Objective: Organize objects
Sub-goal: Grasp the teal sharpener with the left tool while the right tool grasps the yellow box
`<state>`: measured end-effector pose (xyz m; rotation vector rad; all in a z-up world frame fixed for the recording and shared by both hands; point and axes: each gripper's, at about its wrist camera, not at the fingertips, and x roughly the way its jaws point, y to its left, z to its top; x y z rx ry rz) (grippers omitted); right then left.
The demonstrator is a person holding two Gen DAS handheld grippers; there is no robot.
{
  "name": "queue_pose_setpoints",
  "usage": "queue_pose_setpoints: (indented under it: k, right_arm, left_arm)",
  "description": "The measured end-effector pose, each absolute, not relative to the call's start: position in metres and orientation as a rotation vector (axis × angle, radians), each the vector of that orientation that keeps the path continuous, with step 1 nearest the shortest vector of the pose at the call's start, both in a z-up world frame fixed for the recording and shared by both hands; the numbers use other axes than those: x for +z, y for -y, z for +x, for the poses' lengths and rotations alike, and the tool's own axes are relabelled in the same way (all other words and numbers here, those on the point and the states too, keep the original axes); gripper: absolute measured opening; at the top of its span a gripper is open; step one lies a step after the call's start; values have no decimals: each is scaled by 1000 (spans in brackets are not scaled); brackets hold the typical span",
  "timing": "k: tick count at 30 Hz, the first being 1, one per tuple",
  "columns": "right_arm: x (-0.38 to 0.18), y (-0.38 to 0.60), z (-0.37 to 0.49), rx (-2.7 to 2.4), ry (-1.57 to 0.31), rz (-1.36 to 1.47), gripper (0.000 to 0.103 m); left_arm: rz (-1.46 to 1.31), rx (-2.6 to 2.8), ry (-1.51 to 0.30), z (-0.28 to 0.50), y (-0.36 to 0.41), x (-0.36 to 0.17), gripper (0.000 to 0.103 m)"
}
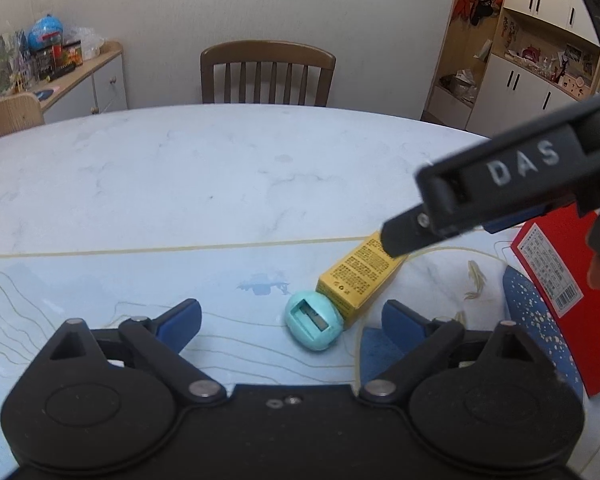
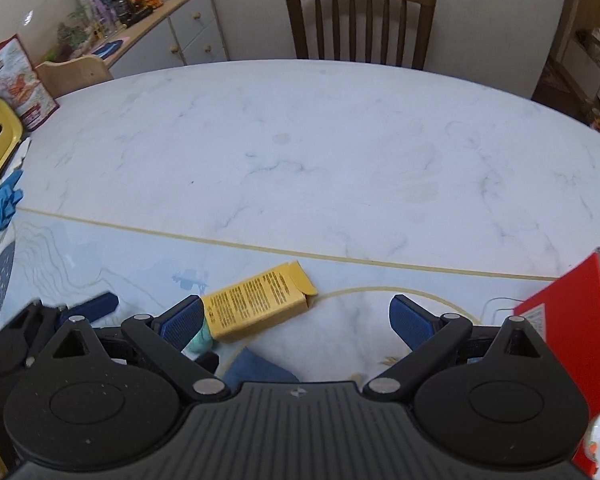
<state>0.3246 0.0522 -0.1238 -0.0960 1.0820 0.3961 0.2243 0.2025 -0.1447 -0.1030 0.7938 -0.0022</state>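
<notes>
Both grippers wide and empty: my right gripper [image 2: 296, 320] nears the yellow box [image 2: 256, 306]; I'd square across its narrow sides, left gripper [image 1: 292, 320] clear.

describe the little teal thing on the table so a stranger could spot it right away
On the marble-look table, find the pale mat area near its front edge. There a yellow carton lies flat, and the teal pencil sharpener touches its near end. It is the only rounded, mint-coloured item, with a rectangular slot on top.
</notes>
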Motion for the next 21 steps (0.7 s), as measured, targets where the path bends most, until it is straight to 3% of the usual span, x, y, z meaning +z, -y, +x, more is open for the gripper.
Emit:
queue_pose_setpoints:
  k: [21]
  right_arm:
    - [-168,-90,350,277,-1154,-151,100]
  left_arm:
    - [-175,-52,-857,237,-219,-162,76]
